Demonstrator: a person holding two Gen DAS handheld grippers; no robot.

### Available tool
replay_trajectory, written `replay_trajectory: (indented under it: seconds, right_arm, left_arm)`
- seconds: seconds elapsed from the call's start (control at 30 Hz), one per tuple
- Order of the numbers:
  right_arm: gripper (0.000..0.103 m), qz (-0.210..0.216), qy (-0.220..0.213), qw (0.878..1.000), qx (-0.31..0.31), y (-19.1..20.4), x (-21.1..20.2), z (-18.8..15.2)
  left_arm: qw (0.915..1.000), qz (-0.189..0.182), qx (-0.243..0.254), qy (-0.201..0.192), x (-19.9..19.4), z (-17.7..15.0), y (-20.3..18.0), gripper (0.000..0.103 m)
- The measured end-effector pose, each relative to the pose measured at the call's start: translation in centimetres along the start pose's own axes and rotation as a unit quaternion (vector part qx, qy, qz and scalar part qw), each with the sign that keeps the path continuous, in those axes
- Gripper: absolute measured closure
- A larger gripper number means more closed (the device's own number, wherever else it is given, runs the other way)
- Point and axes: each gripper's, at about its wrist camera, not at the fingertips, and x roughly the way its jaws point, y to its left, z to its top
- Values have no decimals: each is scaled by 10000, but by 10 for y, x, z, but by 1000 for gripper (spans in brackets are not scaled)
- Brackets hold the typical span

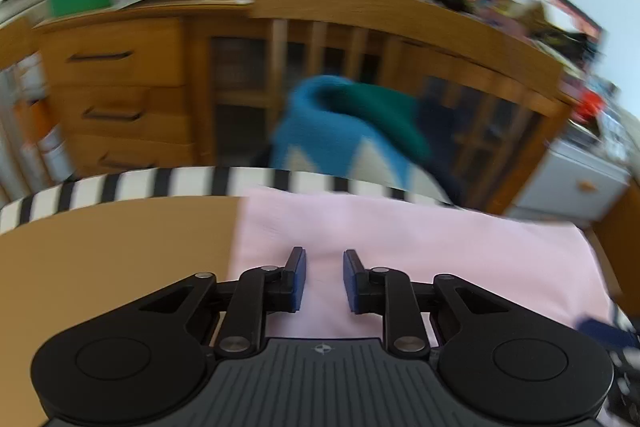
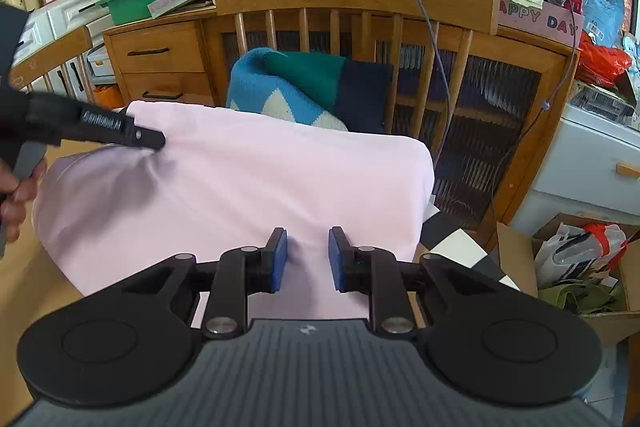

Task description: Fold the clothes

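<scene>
Wooden table [image 1: 100,247] bears pink garment [image 2: 260,179]; both grippers' narrow fingers [image 2: 280,255] straddle its folds.

Left gripper [image 1: 324,281]: angled downward, blue pads [image 1: 299,281] parallel, a narrow gap between them, nothing pressed between. In the right wrist view its black fingers reach in from the left, tips low. Left hand [image 2: 16,187]: wrapped around the grey handle, partly out of frame. Right gripper [image 2: 308,259]: angled downward, jaws slightly apart, pads clamping nothing.

Blurred cabinet [image 1: 132,75], hand [image 2: 12,195] cut off
</scene>
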Motion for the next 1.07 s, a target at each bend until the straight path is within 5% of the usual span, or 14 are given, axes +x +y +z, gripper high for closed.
replay_trajectory:
  seconds: [0.1, 0.17, 0.23, 0.3, 0.37, 0.5, 0.57, 0.63, 1.07]
  right_arm:
    - [80, -14, -37, 10000, -16, 1, -1, -1]
    - [79, -17, -60, 9999, 130, 1, -6, 2]
    - [78, -69, -350, 9991, 238, 5, -26, 0]
    - [67, -150, -585, 9977, 311, 15, -46, -9]
    - [44, -234, -765, 9960, 398, 26, -63, -21]
    - [34, -375, -1015, 9928, 514, 50, -90, -43]
    - [22, -366, -896, 9946, 384, 61, -91, -48]
    - [21, -369, -756, 9956, 409, 67, -95, -53]
    - [15, -487, -521, 9932, 920, 65, -120, -64]
  left_arm:
    - [9995, 4, -330, -35, -9, 3, 9, 88]
    - [9991, 13, -371, -213, -30, -2, 9, 72]
    - [9985, -23, -328, -447, -57, -12, 7, 44]
    - [9983, -8, -16, -580, -86, -33, 1, 39]
    - [9975, 13, 332, -623, -111, -56, -8, 28]
    - [9960, 27, 675, -581, -136, -91, -21, 17]
    - [9963, 39, 691, -503, -144, -101, -26, 12]
    - [9959, 27, 797, -437, -148, -107, -31, 4]
    - [9973, -47, 724, -128, -164, -130, -41, 1]
